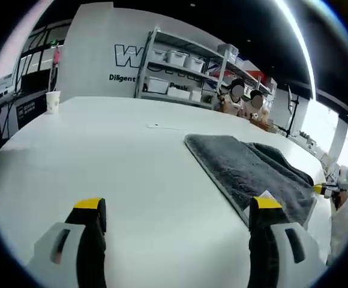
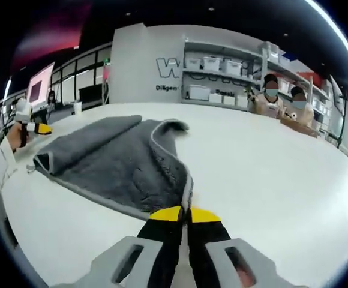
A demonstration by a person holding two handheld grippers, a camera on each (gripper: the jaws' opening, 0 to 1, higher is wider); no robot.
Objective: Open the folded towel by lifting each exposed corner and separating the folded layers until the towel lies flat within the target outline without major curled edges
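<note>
The right tool (image 2: pixel 185 211) is clamped on the near edge of the grey towel (image 2: pixel 120 162), which lies partly folded left of centre on the white surface (image 2: pixel 270 168); the unfolding step seems underway. The left tool (image 1: pixel 177 207) is spread open, holding nothing. Next: draw the pinched layer outward. A paper cup (image 1: pixel 53 102) stands well apart, upper left.

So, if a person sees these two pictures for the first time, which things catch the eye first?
First, the grey towel on the white table, one layer still folded over. In the right gripper view, the right gripper is shut on the towel's near edge. In the left gripper view, the left gripper hangs open over bare table beside the towel.
</note>
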